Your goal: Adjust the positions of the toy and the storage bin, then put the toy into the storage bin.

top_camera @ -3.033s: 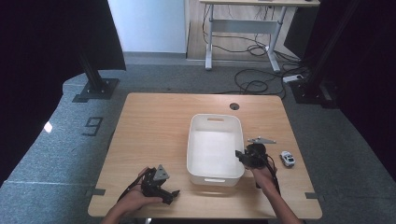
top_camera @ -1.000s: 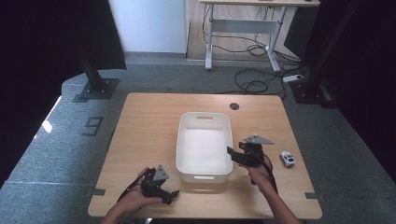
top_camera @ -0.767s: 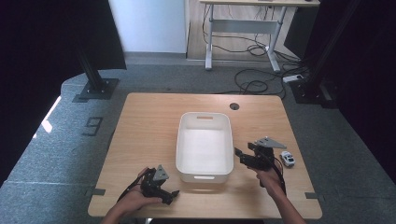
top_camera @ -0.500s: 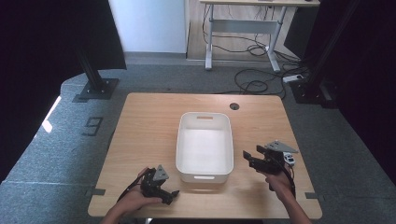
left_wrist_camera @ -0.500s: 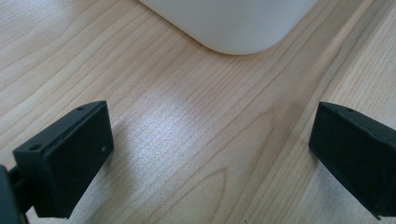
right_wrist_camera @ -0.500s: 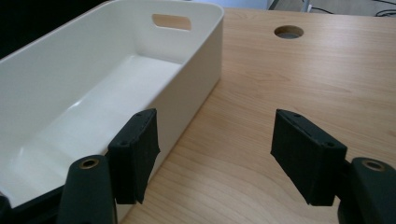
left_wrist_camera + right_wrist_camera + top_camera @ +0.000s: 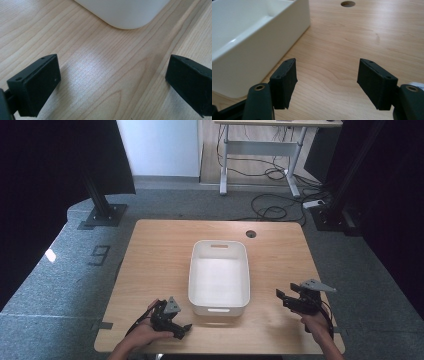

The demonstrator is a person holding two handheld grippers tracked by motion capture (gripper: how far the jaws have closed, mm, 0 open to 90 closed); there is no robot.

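Observation:
An empty white plastic bin (image 7: 219, 275) stands in the middle of the wooden table (image 7: 160, 255). My left gripper (image 7: 176, 322) rests near the front edge, just left of the bin's near left corner (image 7: 125, 15), open with bare wood between its jaws (image 7: 112, 82). To the right of the bin, a short gap away, my right gripper (image 7: 283, 299) is held near the front right of the table. It is open and holds nothing (image 7: 328, 82); the bin's side wall (image 7: 249, 52) lies to its left.
A round cable hole (image 7: 251, 234) sits in the table's far right part, also ahead of the right gripper (image 7: 348, 3). A sliver of something white (image 7: 417, 84) peeks out beside the right jaw. Black stands and a desk stand beyond the table.
The bin has shifted left toward the table's middle. Since then my right gripper has drawn back from the bin's right wall toward the front right. The left gripper has stayed put.

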